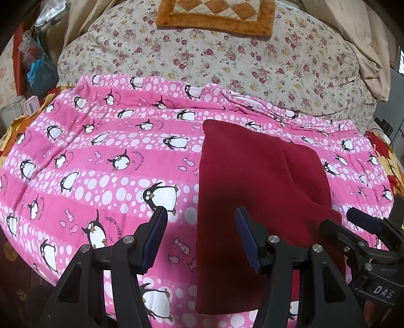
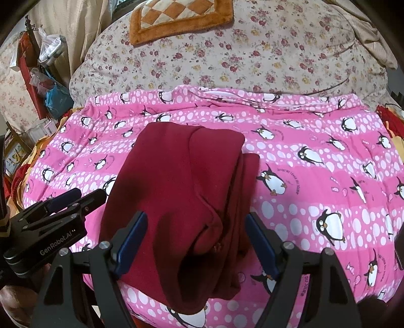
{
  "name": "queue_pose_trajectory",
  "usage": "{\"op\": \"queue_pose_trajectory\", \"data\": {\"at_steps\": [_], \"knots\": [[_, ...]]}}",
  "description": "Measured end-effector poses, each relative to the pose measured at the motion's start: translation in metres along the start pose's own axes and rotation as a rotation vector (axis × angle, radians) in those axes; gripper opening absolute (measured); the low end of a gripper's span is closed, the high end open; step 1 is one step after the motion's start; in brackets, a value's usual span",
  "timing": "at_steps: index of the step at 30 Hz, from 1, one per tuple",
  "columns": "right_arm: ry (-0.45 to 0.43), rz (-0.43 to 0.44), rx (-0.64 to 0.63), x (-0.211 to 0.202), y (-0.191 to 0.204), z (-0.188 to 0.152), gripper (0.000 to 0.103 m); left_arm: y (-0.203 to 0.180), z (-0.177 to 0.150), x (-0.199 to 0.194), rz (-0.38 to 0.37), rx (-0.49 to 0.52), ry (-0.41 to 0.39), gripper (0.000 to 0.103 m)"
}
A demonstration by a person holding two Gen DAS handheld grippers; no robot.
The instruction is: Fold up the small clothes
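Note:
A dark red garment lies folded lengthwise into a long strip on the pink penguin blanket. In the right wrist view the garment shows stacked layers with a folded edge along its right side. My left gripper is open and empty, hovering over the garment's near left edge. My right gripper is open and empty, its fingers standing either side of the garment's near end, above it. The right gripper also shows in the left wrist view, and the left gripper in the right wrist view.
A floral pillow lies beyond the blanket, with an orange checked cushion on it. Bags and clutter stand at the far left beside the bed. Red and yellow bedding shows at the right edge.

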State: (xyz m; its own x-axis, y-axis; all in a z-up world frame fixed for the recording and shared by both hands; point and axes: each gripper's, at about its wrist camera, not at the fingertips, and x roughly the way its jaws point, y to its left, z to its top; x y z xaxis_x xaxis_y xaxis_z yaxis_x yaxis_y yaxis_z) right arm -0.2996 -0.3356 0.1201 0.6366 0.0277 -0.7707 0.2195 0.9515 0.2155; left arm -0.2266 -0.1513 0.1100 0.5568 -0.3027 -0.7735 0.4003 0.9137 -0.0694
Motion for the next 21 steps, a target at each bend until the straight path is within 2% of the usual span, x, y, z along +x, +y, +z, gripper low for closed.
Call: {"op": "queue_pose_trajectory", "data": {"at_steps": [21], "knots": [[0.031,-0.005,-0.002,0.013,0.002,0.003,0.083,0.001,0.004,0.011,-0.013,-0.007,0.019,0.036]]}}
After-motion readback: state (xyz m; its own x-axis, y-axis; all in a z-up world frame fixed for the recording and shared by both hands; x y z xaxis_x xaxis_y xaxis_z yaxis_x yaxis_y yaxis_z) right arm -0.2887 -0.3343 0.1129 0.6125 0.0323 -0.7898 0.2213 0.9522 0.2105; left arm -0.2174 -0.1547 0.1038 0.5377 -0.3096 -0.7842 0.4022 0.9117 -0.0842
